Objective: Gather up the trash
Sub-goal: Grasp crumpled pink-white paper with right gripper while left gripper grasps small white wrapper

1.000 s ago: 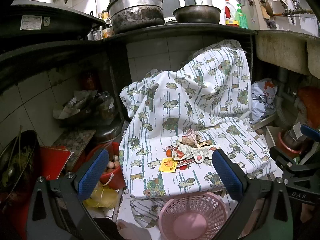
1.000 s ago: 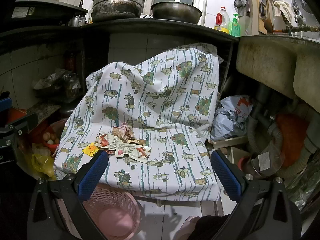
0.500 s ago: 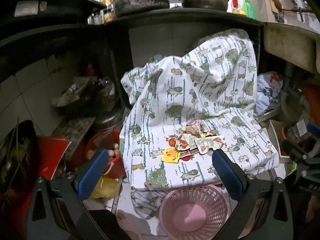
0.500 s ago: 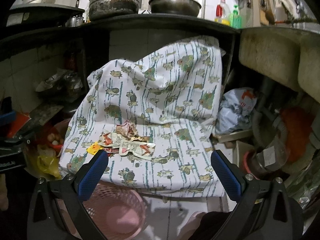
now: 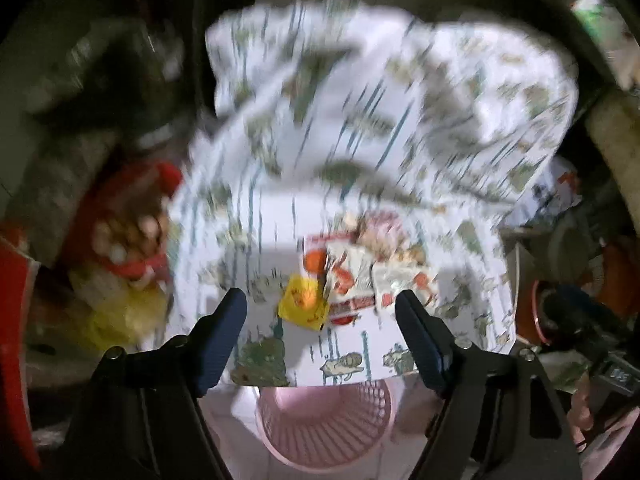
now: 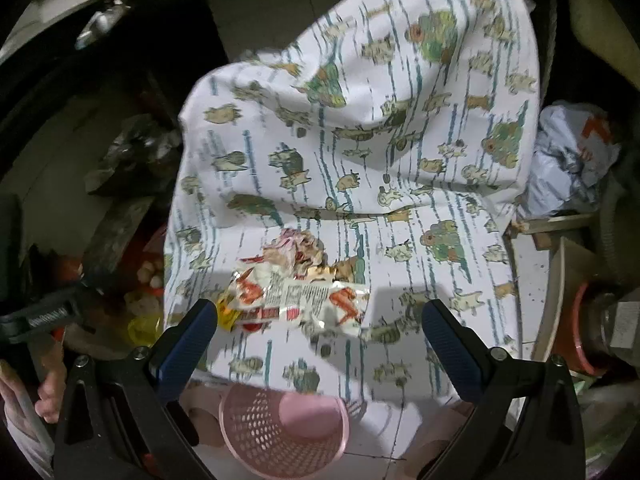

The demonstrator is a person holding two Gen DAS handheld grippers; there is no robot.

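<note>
A large white cloth (image 6: 360,152) printed with fish and teal stripes draped a raised surface and filled most of both views. Below its front edge stood a pink mesh basket (image 6: 280,432), partly tucked under the overhang. Near that front edge, on the flat part of the cloth, lay the trash: a printed red-and-white wrapper (image 6: 316,304), a crumpled pinkish wad (image 6: 296,246) touching it behind, and a small yellow packet (image 5: 304,306) at its left end. The left gripper (image 5: 322,316) pointed down at the pile, its jaws closing with the yellow packet seen between them but not touched. The right gripper (image 6: 320,320) hung over the wrapper, jaws spread wide, gripping nothing.
</note>
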